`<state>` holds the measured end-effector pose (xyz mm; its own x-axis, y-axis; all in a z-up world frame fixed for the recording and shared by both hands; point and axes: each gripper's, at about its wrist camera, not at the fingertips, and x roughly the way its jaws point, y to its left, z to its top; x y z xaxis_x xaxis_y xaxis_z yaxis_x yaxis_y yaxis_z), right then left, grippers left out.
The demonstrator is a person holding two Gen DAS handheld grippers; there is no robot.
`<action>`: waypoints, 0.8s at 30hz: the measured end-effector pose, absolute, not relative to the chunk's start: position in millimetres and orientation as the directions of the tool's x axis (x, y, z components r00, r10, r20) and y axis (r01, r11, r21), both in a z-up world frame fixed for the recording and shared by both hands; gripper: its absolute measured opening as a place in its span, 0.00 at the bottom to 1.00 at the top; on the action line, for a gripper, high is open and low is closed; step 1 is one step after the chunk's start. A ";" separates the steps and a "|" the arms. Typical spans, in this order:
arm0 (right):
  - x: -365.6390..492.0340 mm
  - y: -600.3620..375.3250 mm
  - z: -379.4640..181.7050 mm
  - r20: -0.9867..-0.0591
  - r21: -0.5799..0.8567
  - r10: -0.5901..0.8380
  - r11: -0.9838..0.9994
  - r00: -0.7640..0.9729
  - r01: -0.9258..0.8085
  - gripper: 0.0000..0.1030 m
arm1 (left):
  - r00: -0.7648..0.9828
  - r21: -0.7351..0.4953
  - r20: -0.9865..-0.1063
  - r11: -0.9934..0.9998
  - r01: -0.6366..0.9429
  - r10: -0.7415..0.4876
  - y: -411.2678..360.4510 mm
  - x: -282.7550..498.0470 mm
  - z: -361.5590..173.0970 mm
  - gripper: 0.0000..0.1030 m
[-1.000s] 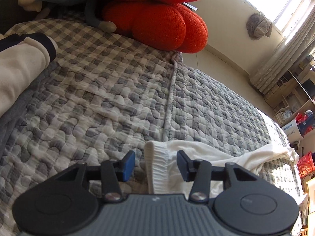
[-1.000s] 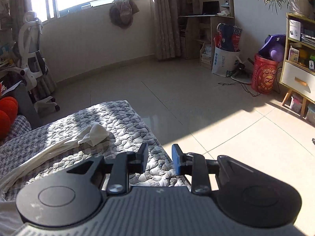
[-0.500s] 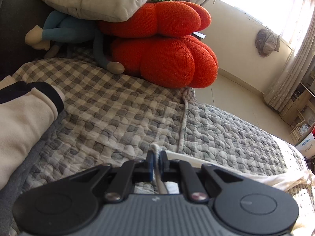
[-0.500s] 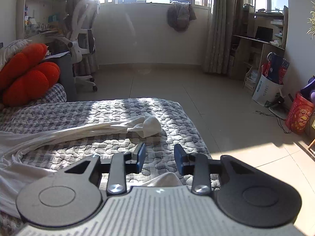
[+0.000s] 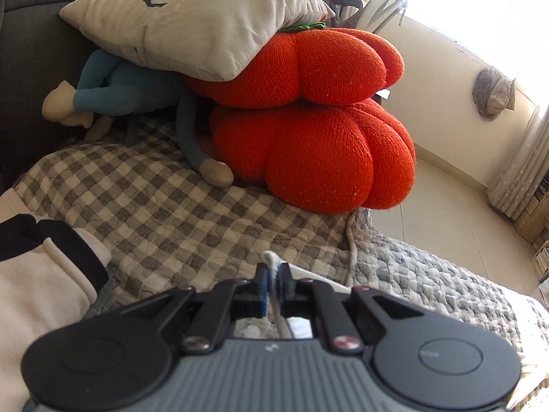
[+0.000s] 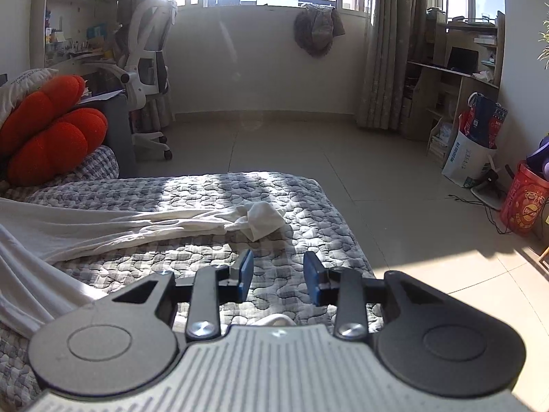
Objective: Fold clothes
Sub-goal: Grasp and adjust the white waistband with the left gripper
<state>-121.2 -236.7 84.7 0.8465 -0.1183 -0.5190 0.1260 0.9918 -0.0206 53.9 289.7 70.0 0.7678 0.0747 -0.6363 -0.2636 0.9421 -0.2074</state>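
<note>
One white garment (image 6: pixel 113 226) lies stretched across the quilted bed cover (image 6: pixel 192 189), its bunched end (image 6: pixel 262 218) near the cover's far right corner, in the sun. At the other end, the left gripper (image 5: pixel 273 283) is clenched on a ribbed white edge (image 5: pixel 272 262) of it; below the pads the cloth drops behind the gripper body, so the rest is hidden in that view. The right gripper (image 6: pixel 278 276) has its jaws parted, just opened a little wider, with only quilt showing between them; a small white fold (image 6: pixel 274 319) peeks out beneath, mostly cut off. Beyond the left gripper, two orange pumpkin cushions (image 5: pixel 308 120) sit stacked at the cover's far edge, a beige pillow (image 5: pixel 192 20) on top, a blue plush toy (image 5: pixel 113 92) half buried under it. A cream sleeve with black cuff (image 5: pixel 51 267) crowds the left side. Tiled floor (image 6: pixel 308 151), white desk chair (image 6: pixel 147 55) and curtains (image 6: pixel 387 44) beyond, windows blown out by glare.
</note>
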 end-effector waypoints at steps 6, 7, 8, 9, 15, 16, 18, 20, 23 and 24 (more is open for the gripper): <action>-119.2 -228.4 84.7 -0.514 -0.027 -0.106 0.994 0.851 0.107 0.35 | 0.707 -0.192 -0.697 0.920 -0.341 0.117 293.6 85.2 41.3 0.06; -119.1 -226.8 84.7 -0.513 -0.029 -0.102 0.994 0.852 0.102 0.35 | 0.696 -0.196 -0.709 0.915 -0.352 0.116 294.2 87.9 35.5 0.07; -118.7 -225.1 83.8 -0.514 -0.037 -0.100 0.995 0.852 0.095 0.35 | 0.686 -0.202 -0.719 0.912 -0.357 0.109 294.1 89.8 30.4 0.07; -117.7 -224.0 83.1 -0.516 -0.043 -0.103 0.995 0.850 0.094 0.35 | 0.679 -0.213 -0.728 0.912 -0.351 0.092 293.1 90.4 26.5 0.09; -111.0 -215.5 82.1 -0.528 -0.040 -0.071 0.997 0.846 0.059 0.35 | 0.686 -0.261 -0.725 0.893 -0.367 0.070 298.4 66.2 34.9 0.46; -110.3 -213.9 82.6 -0.528 -0.038 -0.064 0.998 0.847 0.051 0.35 | 0.692 -0.287 -0.719 0.884 -0.370 0.056 300.9 58.3 38.3 0.47; -108.4 -208.7 83.1 -0.532 -0.033 -0.048 0.999 0.845 0.035 0.35 | 0.690 -0.350 -0.723 0.855 -0.383 0.013 304.6 41.9 41.7 0.51; -106.0 -204.3 83.3 -0.539 -0.032 -0.037 0.999 0.842 0.023 0.35 | 0.660 -0.374 -0.751 0.829 -0.415 -0.009 303.9 29.2 39.5 0.52; -104.1 -197.5 83.8 -0.546 -0.033 -0.019 0.999 0.838 0.001 0.37 | 0.619 -0.386 -0.785 0.804 -0.452 -0.028 296.8 8.0 34.4 0.55; -103.9 -195.5 84.0 -0.547 -0.033 -0.014 0.999 0.837 -0.005 0.37 | 0.607 -0.395 -0.794 0.793 -0.463 -0.041 294.7 1.0 32.6 0.58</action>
<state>-103.9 -195.5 84.0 0.8370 -0.0141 -0.5470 -0.0050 0.9994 -0.0333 1.0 294.7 32.6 0.6070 -0.0410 -0.7936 -0.4630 0.7934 -0.3951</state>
